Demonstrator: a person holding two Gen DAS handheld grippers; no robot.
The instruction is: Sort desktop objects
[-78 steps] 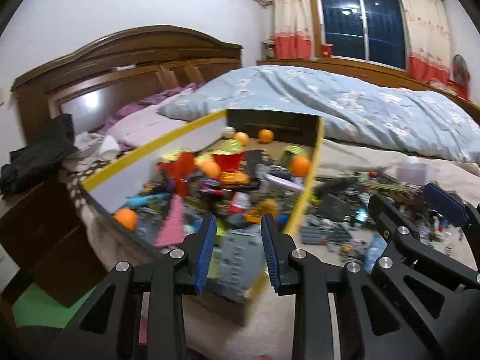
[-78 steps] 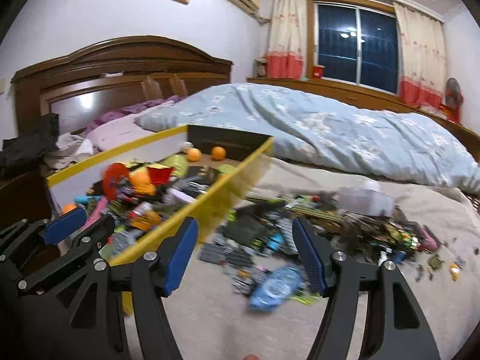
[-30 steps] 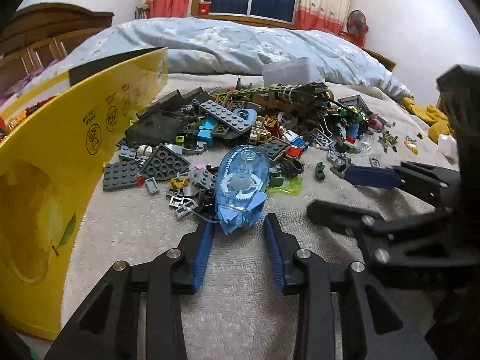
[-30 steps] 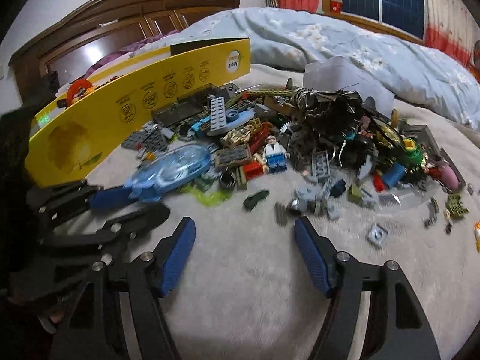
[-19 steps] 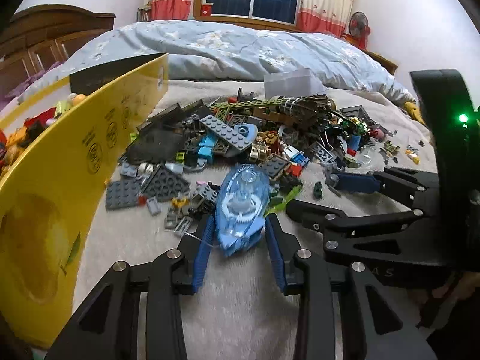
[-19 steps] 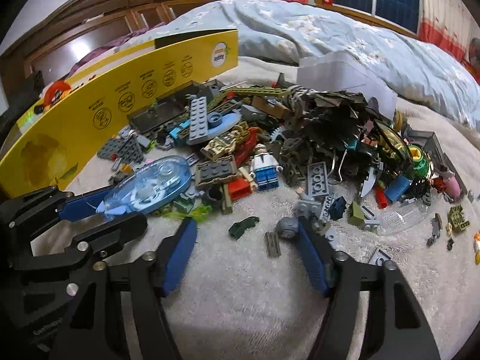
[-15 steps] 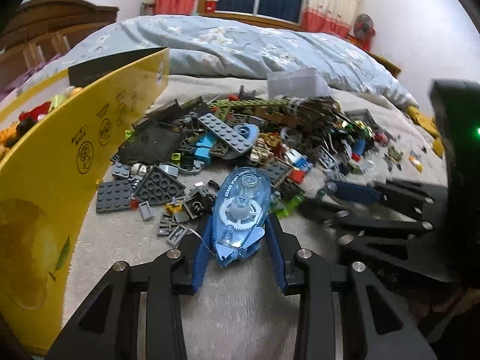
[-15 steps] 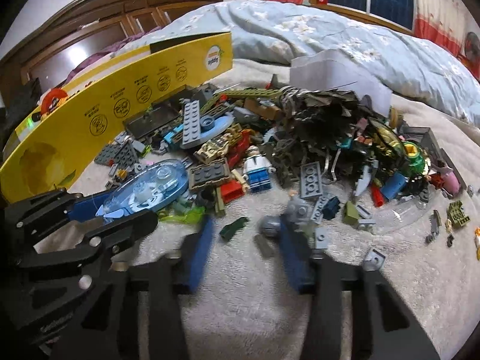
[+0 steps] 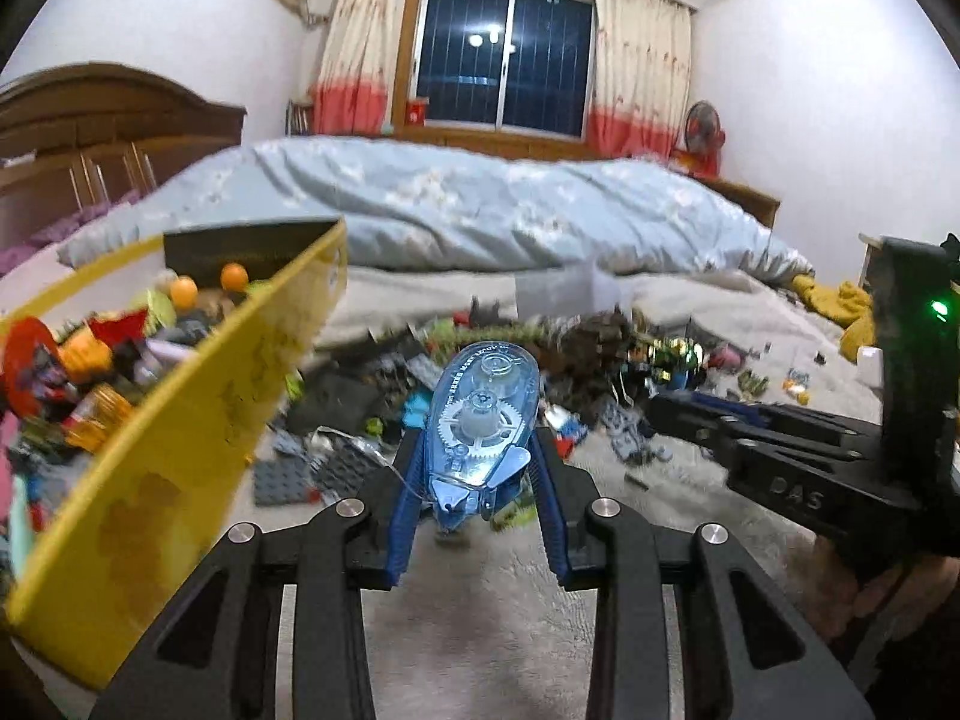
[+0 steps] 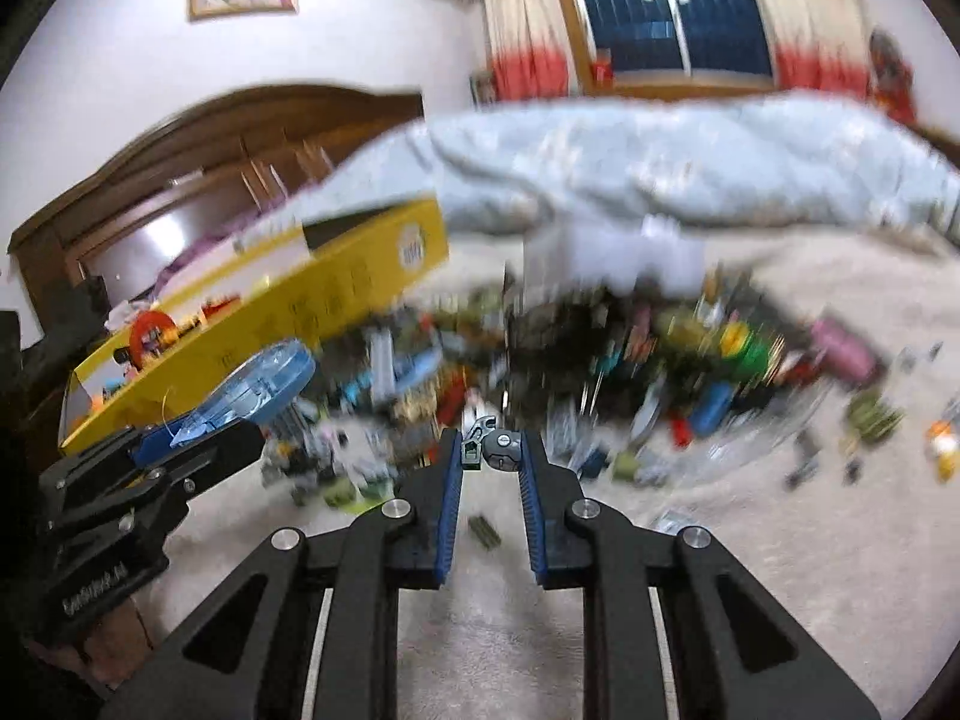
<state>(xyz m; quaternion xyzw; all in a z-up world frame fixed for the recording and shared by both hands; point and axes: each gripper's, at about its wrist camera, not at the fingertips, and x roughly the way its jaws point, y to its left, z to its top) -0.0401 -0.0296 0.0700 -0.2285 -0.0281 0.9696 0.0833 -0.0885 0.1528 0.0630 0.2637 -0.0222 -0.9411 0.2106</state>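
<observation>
A translucent blue correction-tape dispenser (image 9: 483,396) is off the bed, with my left gripper (image 9: 480,441) shut on its rear end. The right wrist view shows that dispenser (image 10: 264,384) and the left gripper (image 10: 198,432) at the left. My right gripper (image 10: 491,444) has its jaws closing; a small grey toy piece (image 10: 503,450) with a green bit is pinched between its fingertips, above the blanket. In the left wrist view the right gripper (image 9: 690,414) reaches in from the right, its jaws seen edge-on. A blurred pile of toy bricks (image 10: 660,360) lies beyond both grippers.
A yellow cardboard box (image 9: 198,420) holding toys and orange balls stands at the left, close to the left gripper. A pale blue quilt (image 9: 480,210) lies across the bed behind the brick pile (image 9: 600,348). Beige blanket (image 9: 480,600) stretches under the grippers. A wooden headboard stands far left.
Both grippers have risen and tipped upward. The left one closed on the tape dispenser and lifted it off the blanket. The right jaws closed from wide apart onto the small grey piece.
</observation>
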